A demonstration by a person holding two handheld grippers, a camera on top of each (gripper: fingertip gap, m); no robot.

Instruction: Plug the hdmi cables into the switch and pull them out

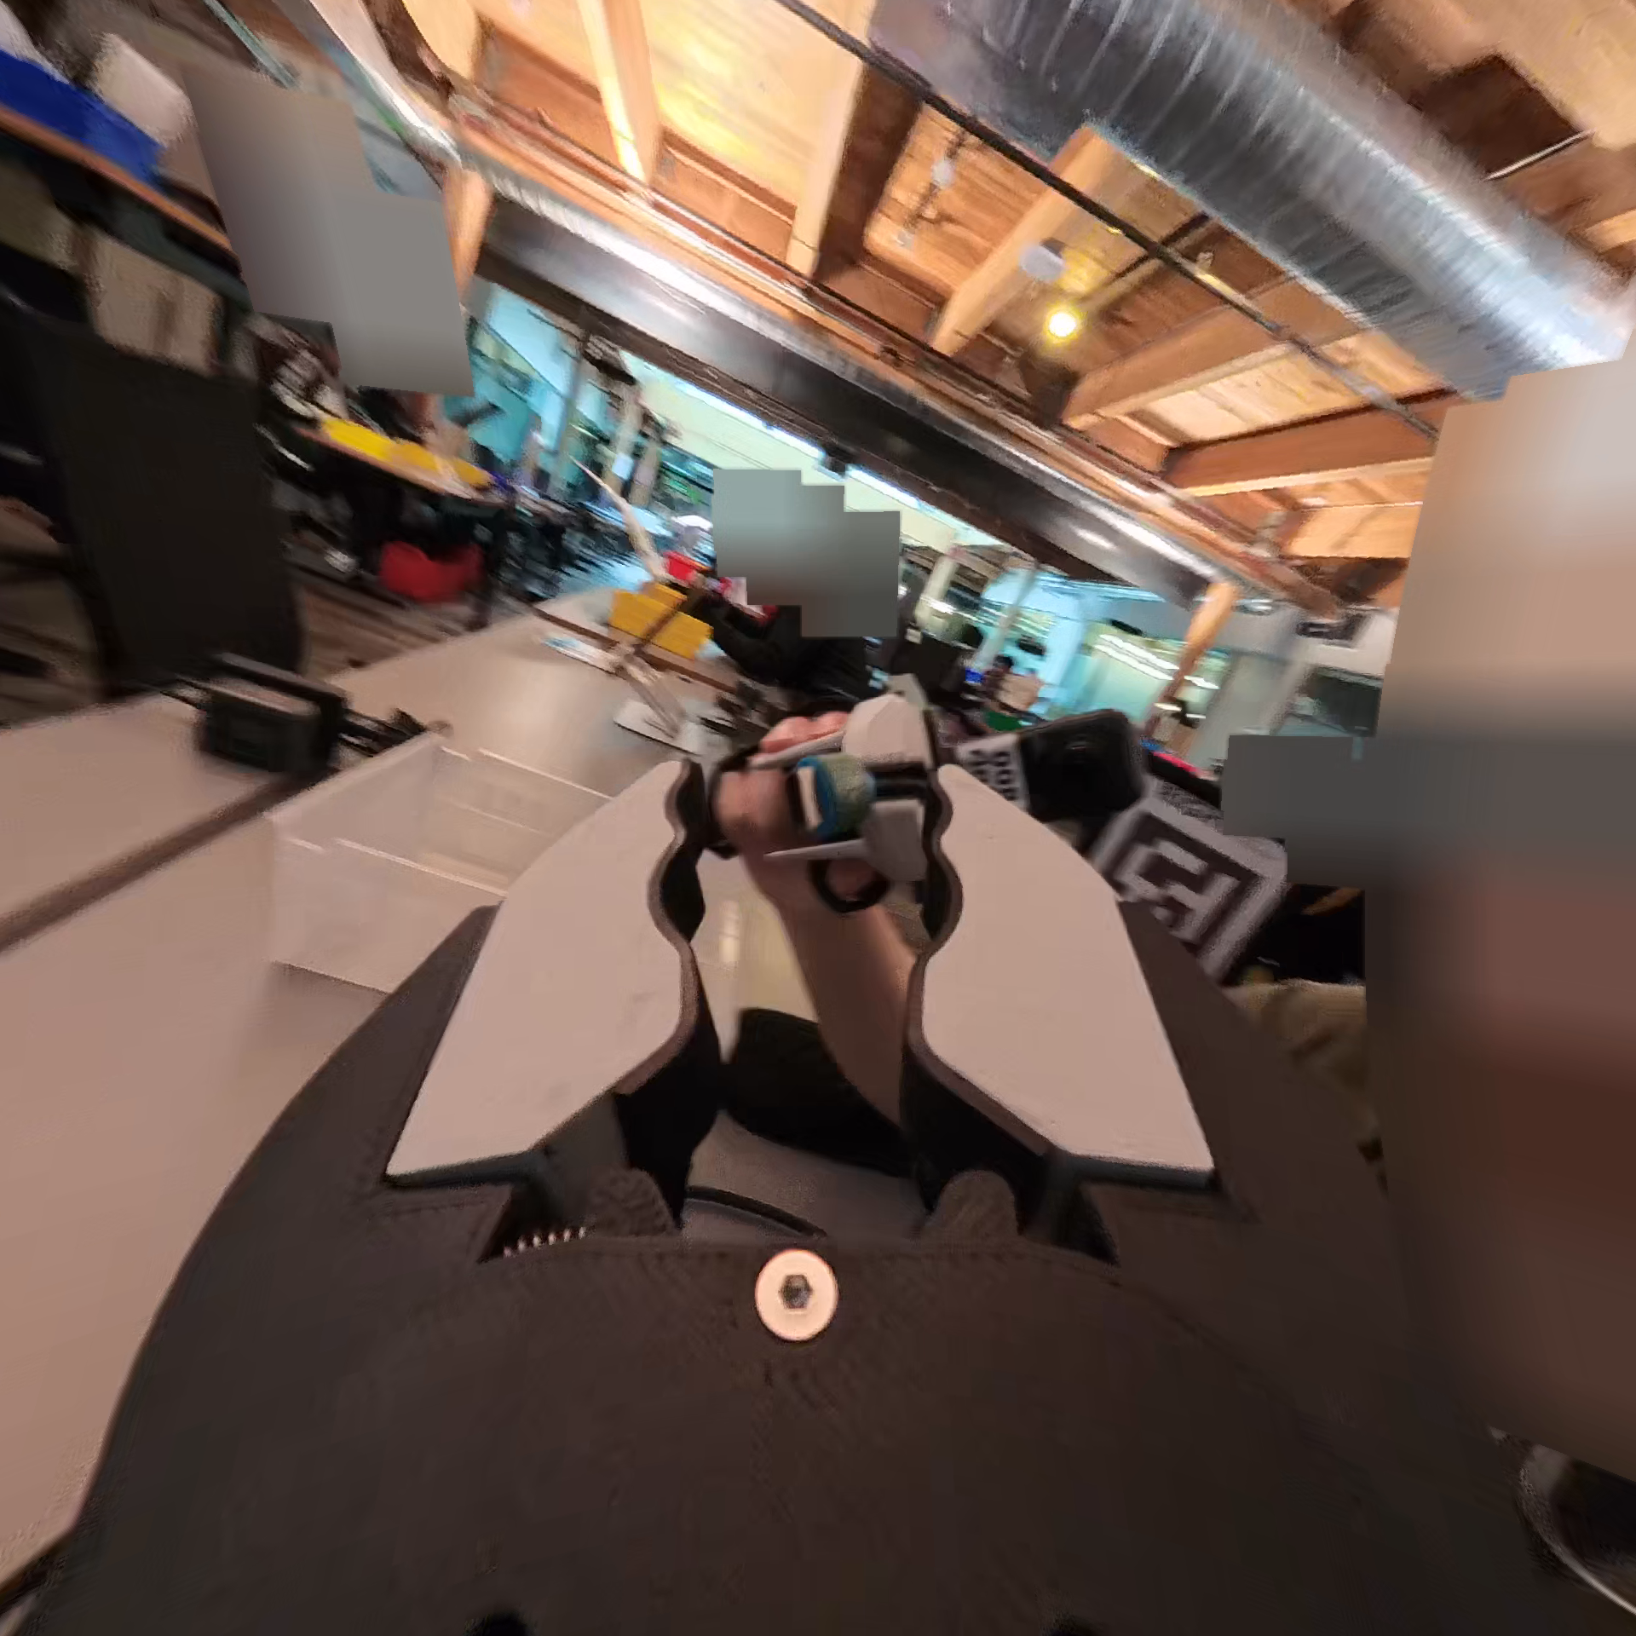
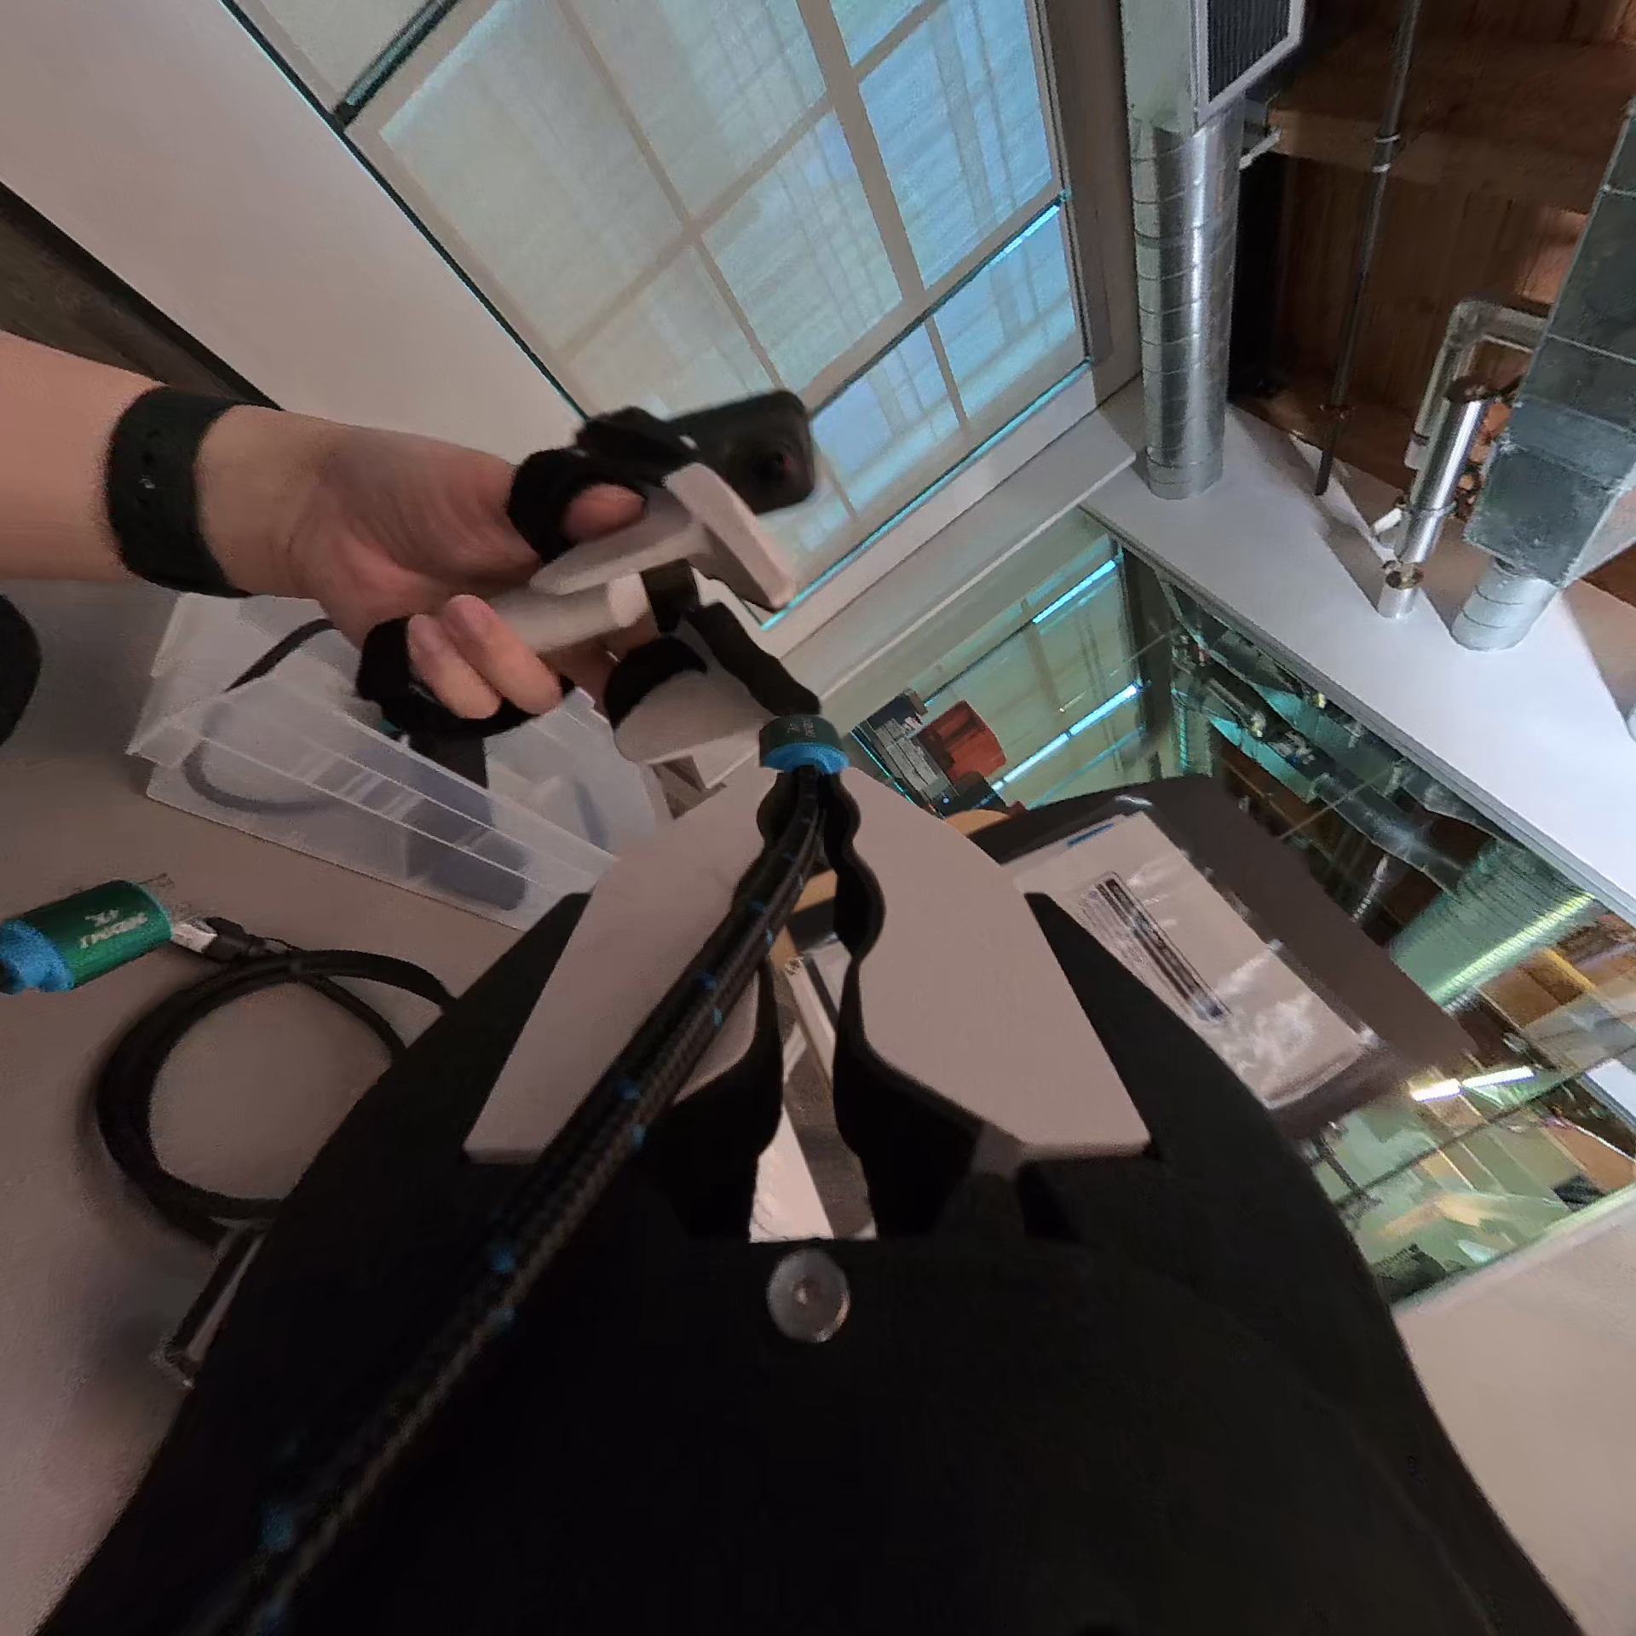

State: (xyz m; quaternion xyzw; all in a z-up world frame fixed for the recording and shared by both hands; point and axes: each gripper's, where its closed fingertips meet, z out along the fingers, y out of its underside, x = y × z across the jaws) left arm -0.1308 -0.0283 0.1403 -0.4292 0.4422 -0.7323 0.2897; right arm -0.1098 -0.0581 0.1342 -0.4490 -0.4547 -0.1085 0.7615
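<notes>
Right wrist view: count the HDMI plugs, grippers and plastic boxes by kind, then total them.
Green HDMI plugs with blue collars: 2, the held plug and the loose plug on the table.
Grey two-finger grippers: 2, the right gripper and the left gripper.
Clear plastic compartment box: 1.
Total: 5.

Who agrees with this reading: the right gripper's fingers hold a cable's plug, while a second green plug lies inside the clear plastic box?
Not quite. The right gripper does hold a cable's plug, but the second green plug lies on the table, outside the clear plastic box. The right wrist view shows this.
</notes>
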